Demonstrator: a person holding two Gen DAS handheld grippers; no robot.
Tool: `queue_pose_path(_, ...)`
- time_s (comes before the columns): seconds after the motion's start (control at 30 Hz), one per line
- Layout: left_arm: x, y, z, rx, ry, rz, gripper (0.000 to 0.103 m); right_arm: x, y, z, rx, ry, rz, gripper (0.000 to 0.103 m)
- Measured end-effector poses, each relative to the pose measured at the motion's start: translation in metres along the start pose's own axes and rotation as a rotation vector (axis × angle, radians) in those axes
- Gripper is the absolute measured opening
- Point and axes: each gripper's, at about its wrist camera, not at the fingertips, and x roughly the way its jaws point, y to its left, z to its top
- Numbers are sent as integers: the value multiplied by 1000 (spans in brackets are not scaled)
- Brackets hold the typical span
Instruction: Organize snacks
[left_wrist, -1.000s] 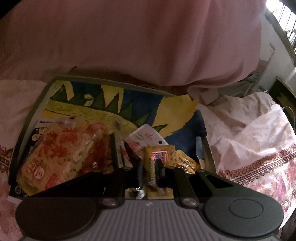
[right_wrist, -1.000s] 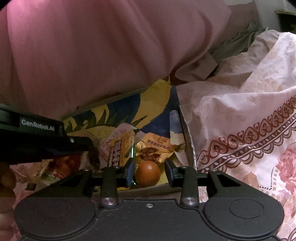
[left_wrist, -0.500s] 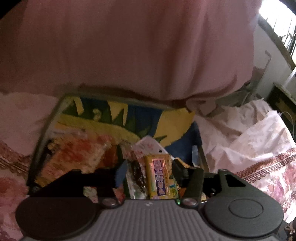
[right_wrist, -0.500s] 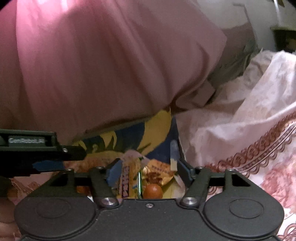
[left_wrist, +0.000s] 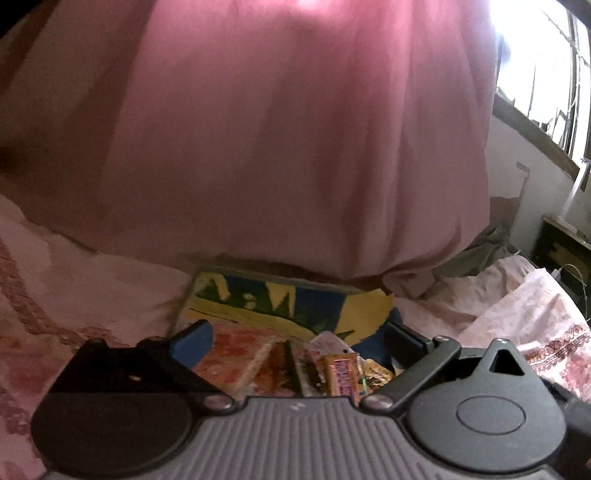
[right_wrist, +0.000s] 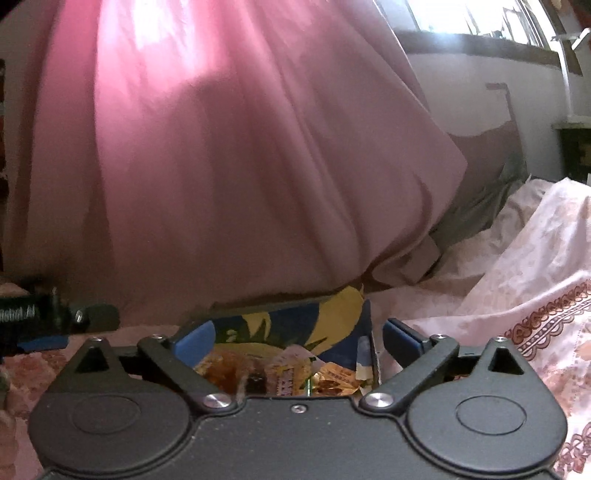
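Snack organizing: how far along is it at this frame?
Done: several packets, including a yellow bar, lie in the tray on the bed. In hand: nothing; the left gripper and right gripper have just been opening their jaws, and nothing is between them. Left: no loose snacks show outside the tray, though much is hidden.

Black gripper (right_wrist: 299, 339), blue pads (right_wrist: 194, 336)

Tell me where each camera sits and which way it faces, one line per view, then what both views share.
Left wrist: on the left tool, facing forward and slightly down at the snack box and pink curtain; its open fingers show.
Right wrist: on the right tool, facing the same box; its open fingers and the left tool at left show.
Shared: box, snacks, curtain, floral sheet.
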Motion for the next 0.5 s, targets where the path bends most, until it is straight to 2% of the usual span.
queue_pose_path(0.2, -48, 5, -28, 58, -60, 73, 102, -38, 1, -9, 16, -10, 16, 101)
queue_pose_path(0.5, -96, 13, -69, 62, -63, 126, 102, -84, 9, -34, -9, 18, 26, 102)
